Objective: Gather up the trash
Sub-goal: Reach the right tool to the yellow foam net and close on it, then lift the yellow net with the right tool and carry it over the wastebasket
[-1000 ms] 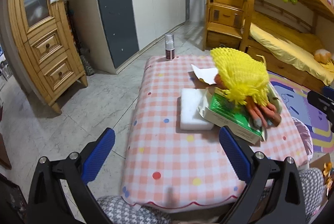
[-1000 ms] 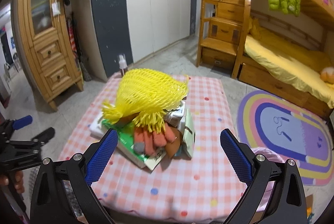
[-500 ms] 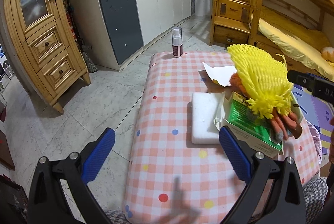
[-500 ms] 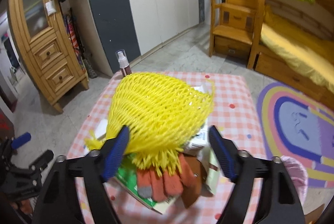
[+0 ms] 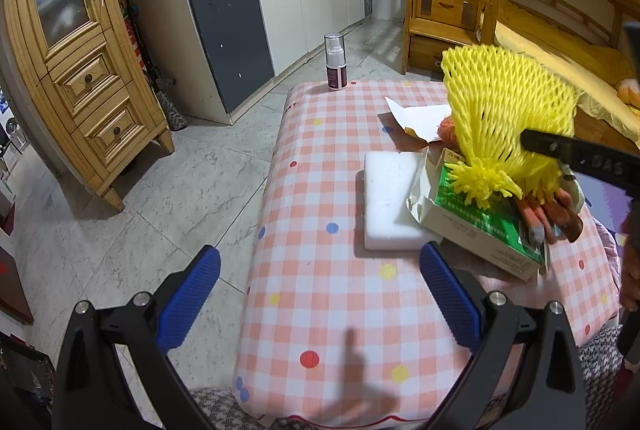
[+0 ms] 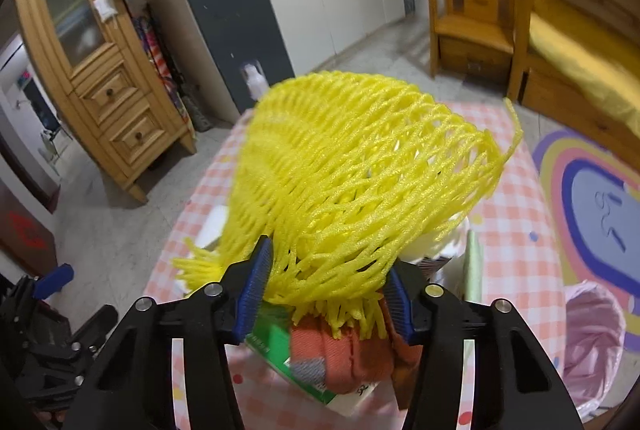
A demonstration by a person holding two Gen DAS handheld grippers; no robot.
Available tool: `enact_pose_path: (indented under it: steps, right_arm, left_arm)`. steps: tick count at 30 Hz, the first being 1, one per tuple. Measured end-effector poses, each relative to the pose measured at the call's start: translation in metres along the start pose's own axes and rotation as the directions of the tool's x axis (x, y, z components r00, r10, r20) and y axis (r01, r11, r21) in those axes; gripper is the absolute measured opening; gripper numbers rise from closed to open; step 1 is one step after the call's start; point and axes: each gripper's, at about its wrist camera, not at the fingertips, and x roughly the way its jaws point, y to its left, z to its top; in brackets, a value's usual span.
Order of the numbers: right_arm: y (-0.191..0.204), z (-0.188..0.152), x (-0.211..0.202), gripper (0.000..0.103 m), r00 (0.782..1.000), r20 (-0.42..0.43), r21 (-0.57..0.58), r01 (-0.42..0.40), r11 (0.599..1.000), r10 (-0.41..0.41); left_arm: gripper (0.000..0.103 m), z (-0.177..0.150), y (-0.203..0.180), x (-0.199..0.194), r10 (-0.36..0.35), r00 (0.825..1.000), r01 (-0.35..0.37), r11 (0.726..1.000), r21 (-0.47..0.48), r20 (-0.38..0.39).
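Yellow foam net [image 6: 360, 173] is pinched at its gathered neck by your right tool [image 6: 326, 280], jaws just closing, for lifting off the tabletop [image 5: 328, 294]; left tool [image 5: 320, 294] at 7 o'clock stands apart.

We see both views lit evenly and brightly from overhead indoor light, with no harsh glare. In the left wrist view the picture is sharp; a soft shadow of the left tool [image 5: 320, 304] falls on the checked worktop [image 5: 320, 149] toward 6 o'clock, and the white foam block [image 5: 390, 203] casts a thin dark edge at 9 o'clock. The right wrist view is softer: the cabinets and the spray bottle [image 6: 253, 79] at 12 o'clock are smeared by motion blur, and the yellow foam net [image 6: 360, 181] is slightly blurred too. Both pictures bow strongly at the rims, with black corners.
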Motion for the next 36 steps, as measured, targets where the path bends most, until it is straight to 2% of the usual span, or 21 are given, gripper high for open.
enact_pose_path:
  steps: [4, 5, 6, 9, 11, 14, 16, 18, 21, 23, 26, 29, 36]
  right_arm:
    - [0.008, 0.005, -0.028, 0.040, 0.998, 0.058, -0.034, -0.012, 0.999, 0.014]
    - [0.009, 0.007, -0.034, 0.037, 0.997, 0.072, -0.036, -0.020, 0.999, 0.022]
    - [0.012, 0.010, -0.046, 0.030, 0.995, 0.095, -0.036, -0.031, 0.999, 0.035]
    - [0.011, 0.014, -0.075, 0.022, 0.986, 0.164, -0.044, -0.029, 0.999, 0.036]
    - [0.010, 0.014, -0.104, 0.022, 0.973, 0.229, -0.065, 0.026, 0.998, -0.011]
    - [-0.001, 0.007, -0.134, 0.021, 0.955, 0.284, -0.077, 0.114, 0.990, -0.088]
    - [-0.013, -0.002, -0.150, 0.021, 0.936, 0.310, -0.067, 0.197, 0.978, -0.167]
    - [-0.024, -0.013, -0.159, 0.021, 0.916, 0.314, -0.049, 0.279, 0.959, -0.251]
    - [-0.040, -0.031, -0.162, 0.021, 0.899, 0.292, -0.024, 0.349, 0.937, -0.327]
    - [-0.047, -0.042, -0.157, 0.022, 0.894, 0.268, -0.019, 0.377, 0.926, -0.358]
    - [-0.058, -0.053, -0.147, 0.022, 0.883, 0.233, -0.011, 0.420, 0.907, -0.406]
    - [-0.071, -0.063, -0.141, 0.022, 0.863, 0.213, 0.004, 0.468, 0.884, -0.458]
    - [-0.106, -0.079, -0.139, 0.022, 0.859, 0.166, 0.056, 0.481, 0.875, -0.484]
  left_arm:
    - [0.097, -0.003, -0.001, -0.004, 0.005, 1.000, -0.005, 1.000, -0.007, 0.004]
    - [0.097, -0.003, -0.002, -0.006, 0.004, 1.000, -0.004, 1.000, -0.006, 0.005]
    - [0.097, -0.003, -0.003, -0.008, 0.004, 1.000, -0.004, 1.000, -0.005, 0.008]
    - [0.097, -0.003, -0.008, -0.014, -0.008, 1.000, 0.008, 1.000, 0.002, 0.024]
    - [0.097, -0.003, -0.013, -0.017, -0.018, 0.999, 0.017, 1.000, 0.012, 0.037]
    - [0.097, -0.004, -0.025, -0.021, -0.050, 0.997, 0.048, 0.998, 0.037, 0.055]
    - [0.097, -0.003, -0.036, -0.021, -0.081, 0.995, 0.077, 0.995, 0.060, 0.066]
    - [0.097, -0.001, -0.048, -0.021, -0.112, 0.991, 0.105, 0.991, 0.082, 0.078]
    - [0.093, 0.004, -0.073, -0.020, -0.177, 0.980, 0.164, 0.977, 0.133, 0.095]
    - [0.079, 0.010, -0.089, -0.014, -0.211, 0.973, 0.194, 0.968, 0.162, 0.092]
    - [0.068, 0.021, -0.106, -0.001, -0.237, 0.969, 0.222, 0.961, 0.165, 0.074]
    - [0.067, 0.026, -0.124, 0.004, -0.249, 0.965, 0.231, 0.954, 0.189, 0.077]
    - [0.068, 0.027, -0.194, 0.001, -0.350, 0.936, 0.322, 0.899, 0.297, 0.043]
